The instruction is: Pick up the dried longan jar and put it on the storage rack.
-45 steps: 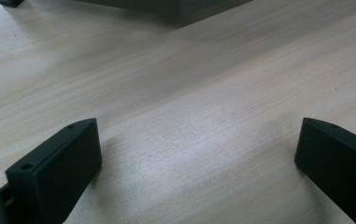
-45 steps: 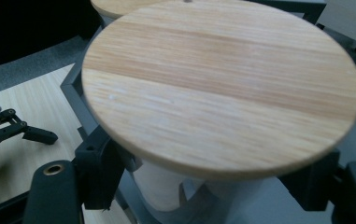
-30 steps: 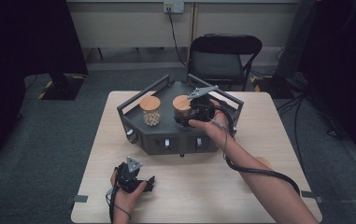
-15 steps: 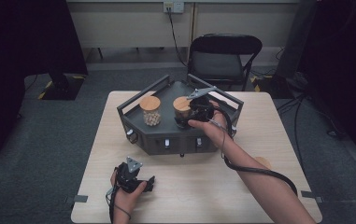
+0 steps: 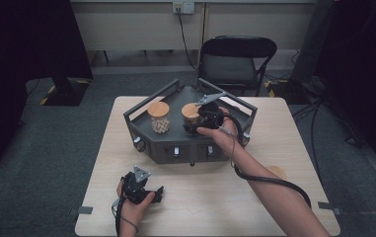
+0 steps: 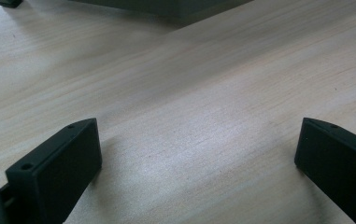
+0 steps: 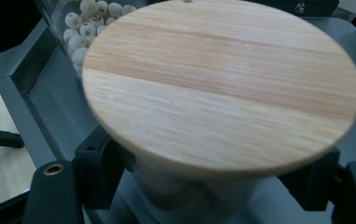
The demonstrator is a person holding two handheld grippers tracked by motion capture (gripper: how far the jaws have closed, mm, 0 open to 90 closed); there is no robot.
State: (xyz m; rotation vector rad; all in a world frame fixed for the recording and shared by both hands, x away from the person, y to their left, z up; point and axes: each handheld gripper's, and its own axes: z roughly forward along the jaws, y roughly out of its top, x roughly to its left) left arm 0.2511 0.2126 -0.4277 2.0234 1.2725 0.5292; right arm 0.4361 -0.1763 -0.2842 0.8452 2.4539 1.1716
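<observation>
Fingers (image 7: 96,177) of the right gripper (image 5: 203,121) clamp a jar (image 7: 222,93) under its wooden lid, inside the grey tray (image 5: 141,116), unmoved since before. Left gripper (image 6: 194,158) rests wide open and empty on the table (image 5: 200,197).

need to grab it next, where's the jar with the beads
In the high view the bead jar stands in the grey tray, left of the jar clamped by the right gripper.
</observation>
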